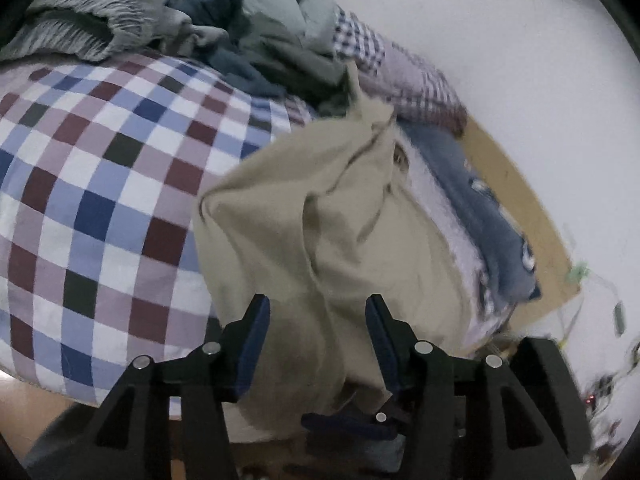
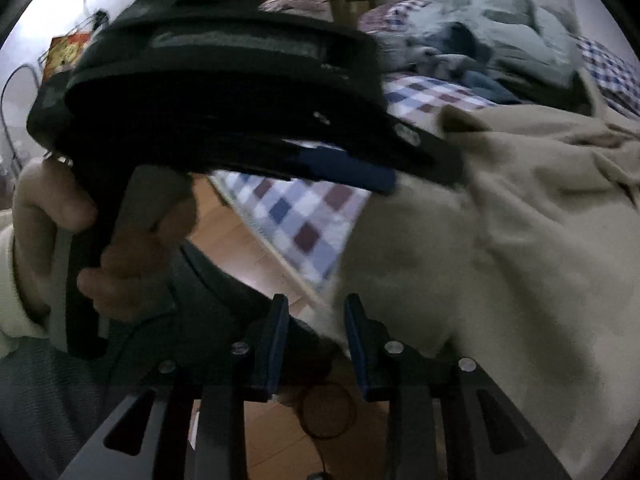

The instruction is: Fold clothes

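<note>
One bed (image 1: 100,200), spread with a checked cover of blue, maroon and white squares, is the largest thing in both views and serves as the landmark. One beige garment (image 1: 320,240) lies across the bed's near edge, bunched into folds, with part of it hanging over that edge toward the wooden floor (image 2: 256,248). One jumbled heap of unfolded clothes (image 1: 240,20), grey, green-grey and dark blue, sits at the far end of the bed, well apart from the garment. One small stack of folded things, topped by a blue-grey piece (image 1: 480,208), lies on the bed just beside the garment, toward the white wall (image 1: 500,40). The widest bare stretch of the checked cover lies between the garment and the heap; the wall side is crowded up to the bed's wooden frame.

Two grippers show. The left gripper (image 1: 318,312) hovers above the garment at the bed's near edge, its jaws wide apart with beige cloth seen between them; whether they touch it cannot be told. The right gripper (image 2: 316,312) is below the bed's edge over the floor, jaws apart, one of them just beside the hanging beige hem. One hand (image 2: 92,240) in a pale sleeve grips the left gripper's handle in the right wrist view.
</note>
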`<action>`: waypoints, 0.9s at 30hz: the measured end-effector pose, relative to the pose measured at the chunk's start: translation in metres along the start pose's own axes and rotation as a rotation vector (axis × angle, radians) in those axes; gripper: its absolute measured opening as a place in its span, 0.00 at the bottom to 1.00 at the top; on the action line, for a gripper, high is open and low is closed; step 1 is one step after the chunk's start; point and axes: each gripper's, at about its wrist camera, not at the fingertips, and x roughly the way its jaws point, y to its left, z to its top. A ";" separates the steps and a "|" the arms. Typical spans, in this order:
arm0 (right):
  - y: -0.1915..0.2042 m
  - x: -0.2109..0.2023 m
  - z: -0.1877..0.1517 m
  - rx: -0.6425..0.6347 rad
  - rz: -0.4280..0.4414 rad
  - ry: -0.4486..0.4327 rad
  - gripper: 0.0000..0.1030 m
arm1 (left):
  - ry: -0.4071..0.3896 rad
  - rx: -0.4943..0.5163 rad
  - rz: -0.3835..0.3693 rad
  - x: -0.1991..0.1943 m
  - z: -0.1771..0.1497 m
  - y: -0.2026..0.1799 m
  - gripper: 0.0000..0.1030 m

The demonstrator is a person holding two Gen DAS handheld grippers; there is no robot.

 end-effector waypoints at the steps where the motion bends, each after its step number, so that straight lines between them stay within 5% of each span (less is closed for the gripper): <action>1: 0.004 0.002 0.000 -0.013 0.010 0.003 0.31 | 0.013 0.017 0.014 0.002 -0.002 -0.001 0.52; 9: 0.006 -0.006 0.000 -0.050 0.109 0.043 0.31 | 0.029 0.084 0.054 0.001 -0.011 -0.005 0.52; 15: -0.022 -0.029 -0.012 0.006 0.051 0.024 0.34 | -0.028 0.109 0.074 -0.004 -0.007 -0.011 0.52; 27: -0.067 -0.079 -0.033 0.146 -0.035 -0.067 0.36 | 0.050 0.239 0.207 0.038 -0.018 -0.047 0.52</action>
